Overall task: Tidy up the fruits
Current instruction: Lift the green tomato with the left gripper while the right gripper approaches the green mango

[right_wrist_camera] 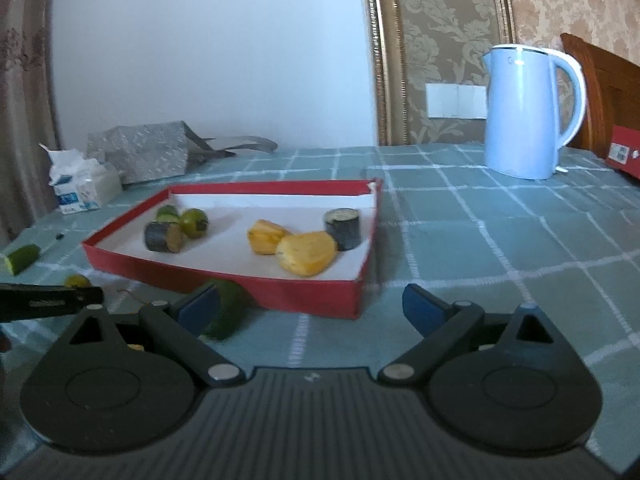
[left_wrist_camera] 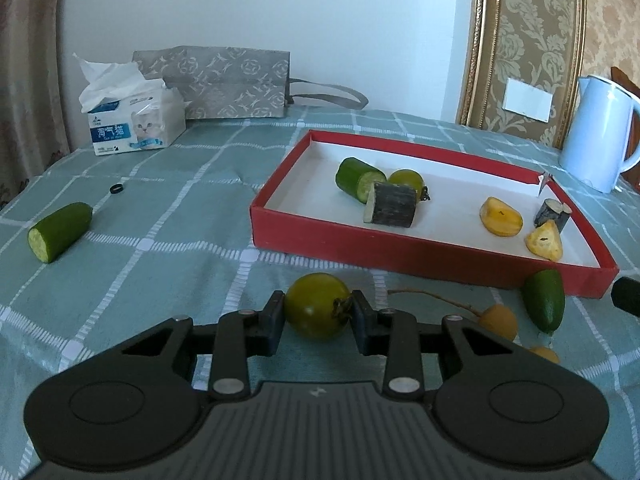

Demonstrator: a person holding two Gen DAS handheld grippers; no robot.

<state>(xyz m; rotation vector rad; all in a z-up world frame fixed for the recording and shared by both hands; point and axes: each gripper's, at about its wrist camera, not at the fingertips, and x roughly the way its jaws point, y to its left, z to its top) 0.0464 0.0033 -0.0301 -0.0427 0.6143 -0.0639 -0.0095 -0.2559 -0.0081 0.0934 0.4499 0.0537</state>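
Green and round, a tomato (left_wrist_camera: pixel 318 306) is clenched between the pads of the left claw (left_wrist_camera: pixel 318 312) on the checked counter (left_wrist_camera: pixel 180 208), just at 6 o'clock of the red box (left_wrist_camera: pixel 400 248). Inside the box are seen a cucumber piece (left_wrist_camera: pixel 356 178), a second green tomato (left_wrist_camera: pixel 406 180), two dark cut chunks (left_wrist_camera: pixel 390 208), and two yellow fruit pieces (left_wrist_camera: pixel 500 216). At 9 o'clock of the box another cucumber half (left_wrist_camera: pixel 58 232) is laid on the cloth; at 5 o'clock a third cucumber end (left_wrist_camera: pixel 544 300) is found touching the box wall, with small yellow stemmed fruits (left_wrist_camera: pixel 498 320) beside it. The right claw (right_wrist_camera: pixel 310 308) is held released, nothing between its blue pads (right_wrist_camera: pixel 424 310). A white kettle (right_wrist_camera: pixel 528 112) is stood at 2 o'clock.
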